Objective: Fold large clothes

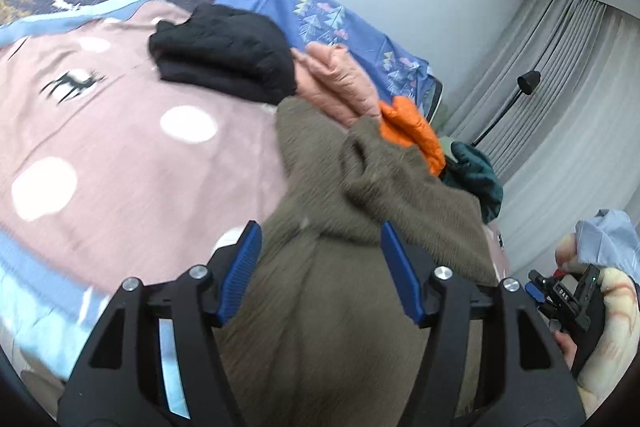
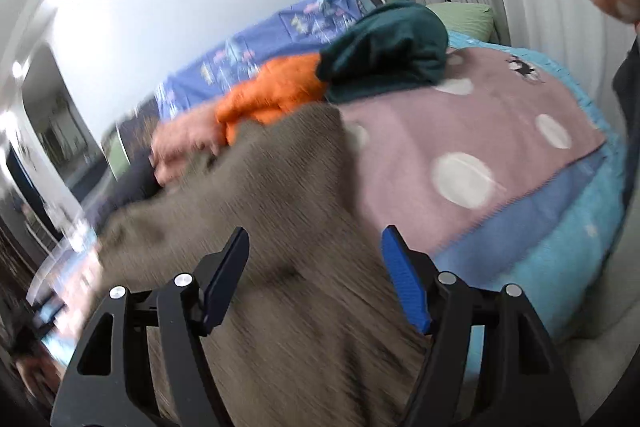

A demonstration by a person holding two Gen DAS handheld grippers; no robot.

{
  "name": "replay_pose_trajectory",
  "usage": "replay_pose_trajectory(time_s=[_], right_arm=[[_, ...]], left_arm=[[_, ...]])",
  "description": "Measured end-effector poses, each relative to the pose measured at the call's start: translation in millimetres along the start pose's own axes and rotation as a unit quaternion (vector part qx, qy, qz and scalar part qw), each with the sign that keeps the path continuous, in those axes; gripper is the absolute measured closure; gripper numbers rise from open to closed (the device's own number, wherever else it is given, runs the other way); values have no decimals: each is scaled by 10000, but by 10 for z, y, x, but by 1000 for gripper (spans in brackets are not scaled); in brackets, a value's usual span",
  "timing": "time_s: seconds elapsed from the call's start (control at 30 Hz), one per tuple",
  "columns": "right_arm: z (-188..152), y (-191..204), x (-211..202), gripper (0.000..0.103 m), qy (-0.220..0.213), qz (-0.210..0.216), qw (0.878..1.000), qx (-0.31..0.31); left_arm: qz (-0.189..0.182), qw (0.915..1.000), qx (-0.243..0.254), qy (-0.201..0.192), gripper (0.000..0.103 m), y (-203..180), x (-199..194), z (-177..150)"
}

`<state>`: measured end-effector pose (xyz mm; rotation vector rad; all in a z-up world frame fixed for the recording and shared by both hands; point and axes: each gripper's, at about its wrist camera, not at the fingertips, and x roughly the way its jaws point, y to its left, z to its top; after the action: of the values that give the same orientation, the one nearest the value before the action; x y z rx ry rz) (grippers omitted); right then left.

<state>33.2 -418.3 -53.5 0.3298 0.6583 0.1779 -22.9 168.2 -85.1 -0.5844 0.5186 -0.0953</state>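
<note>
A large olive-brown fleece garment [image 1: 352,267] lies rumpled on the pink dotted blanket [image 1: 120,147] of a bed. It also fills the lower middle of the right wrist view [image 2: 280,247]. My left gripper [image 1: 320,259] is open, its blue pads wide apart just above the garment. My right gripper [image 2: 314,267] is open too, hovering over the same garment; the view is blurred by motion. The right gripper's handle shows in a hand at the left view's right edge [image 1: 568,303].
Folded clothes lie along the far side of the bed: a black one [image 1: 224,55], a peach one [image 1: 340,83], an orange one [image 2: 272,91] and a dark teal one [image 2: 388,47]. A blue patterned sheet [image 1: 320,11] lies by the wall. Grey curtains [image 1: 560,87] hang at the right.
</note>
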Motion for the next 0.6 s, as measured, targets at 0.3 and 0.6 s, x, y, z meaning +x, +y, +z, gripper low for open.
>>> replay_pose_trajectory(time_s=[0.3,0.6], right_arm=[[-892,-342,-277,33,1042,112,9942,-261],[-1977,-853,11,33,2049,447,9716,1096]], left_arm=[[295,9960,333,774,41,265,-437,-409],[364,9861,-25,1619,37,570,-611,-938]])
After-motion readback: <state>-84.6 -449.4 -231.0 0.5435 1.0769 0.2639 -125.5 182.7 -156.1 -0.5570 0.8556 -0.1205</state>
